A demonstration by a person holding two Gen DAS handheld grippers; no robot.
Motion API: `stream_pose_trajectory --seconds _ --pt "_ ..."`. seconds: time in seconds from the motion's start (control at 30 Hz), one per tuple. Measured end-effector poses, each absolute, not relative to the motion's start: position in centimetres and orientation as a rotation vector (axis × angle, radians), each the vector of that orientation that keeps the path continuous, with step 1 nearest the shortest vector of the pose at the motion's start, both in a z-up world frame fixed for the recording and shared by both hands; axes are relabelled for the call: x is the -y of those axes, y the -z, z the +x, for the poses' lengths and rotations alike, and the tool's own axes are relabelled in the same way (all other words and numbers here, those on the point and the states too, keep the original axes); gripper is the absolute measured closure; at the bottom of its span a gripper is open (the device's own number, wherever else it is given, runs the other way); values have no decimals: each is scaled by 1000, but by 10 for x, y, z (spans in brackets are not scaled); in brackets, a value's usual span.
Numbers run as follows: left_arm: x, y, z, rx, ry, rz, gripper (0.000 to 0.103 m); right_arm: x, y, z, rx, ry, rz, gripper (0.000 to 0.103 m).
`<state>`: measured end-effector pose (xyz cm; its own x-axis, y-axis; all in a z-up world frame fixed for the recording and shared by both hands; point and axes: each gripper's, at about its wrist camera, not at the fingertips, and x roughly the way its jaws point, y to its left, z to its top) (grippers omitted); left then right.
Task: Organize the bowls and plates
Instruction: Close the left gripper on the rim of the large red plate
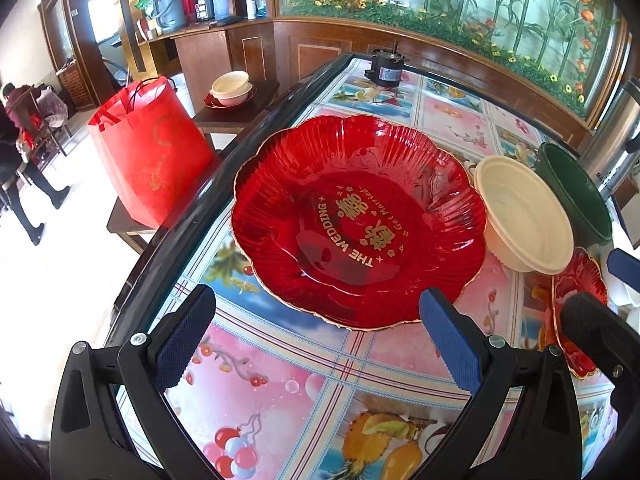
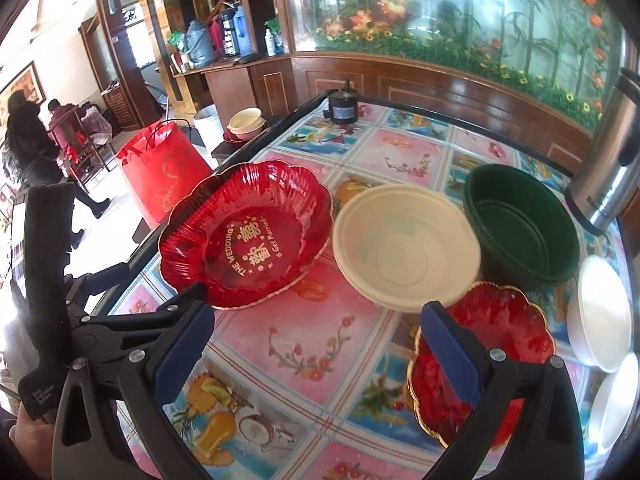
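A large red scalloped plate [image 1: 356, 220] with gold lettering lies on the table just ahead of my open, empty left gripper [image 1: 320, 336]. It also shows in the right wrist view [image 2: 248, 236]. To its right stand a cream bowl [image 1: 524, 220] [image 2: 404, 248] and a dark green bowl [image 1: 576, 192] [image 2: 524, 224]. A small red plate [image 2: 480, 356] [image 1: 576, 312] lies under my open, empty right gripper [image 2: 316, 352]; the right finger [image 2: 452, 352] overlaps its left rim. Two white bowls [image 2: 604, 316] sit at the far right.
The table [image 2: 304, 344] has a floral fruit-print cover and a black rim. A small black motor [image 1: 386, 66] stands at its far end, a steel kettle [image 2: 608, 176] at the right. Left of the table are a red bag [image 1: 152, 148] and a side table with stacked bowls [image 1: 232, 88].
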<state>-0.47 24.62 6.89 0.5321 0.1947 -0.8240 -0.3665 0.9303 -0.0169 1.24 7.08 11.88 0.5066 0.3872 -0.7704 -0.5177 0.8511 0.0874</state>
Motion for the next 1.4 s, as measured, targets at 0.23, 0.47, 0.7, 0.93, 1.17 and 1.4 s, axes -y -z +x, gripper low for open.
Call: stream_pose_trajectory --seconds 0.23,0.47,0.7,0.93,1.17,1.4 --pt "-253 -63 3 -971 -351 -224 0 -84 -122 29 -870 -577 -183 0" --pt "-256 -62 18 -978 -369 -235 0 -102 -133 65 -841 -637 -212 0" --pt "-258 -57 31 -999 -397 -240 0 -125 -123 107 -869 -734 -234 1" --pt "-257 -51 44 -1020 -419 -257 0 -143 -100 139 -959 -799 -293 15" --pt "-253 -48 55 -1043 -456 -230 0 -168 -83 162 -1027 -848 -386 19" --pt "-266 -42 46 -1085 -510 -332 0 -181 -69 174 -1095 -877 -420 39"
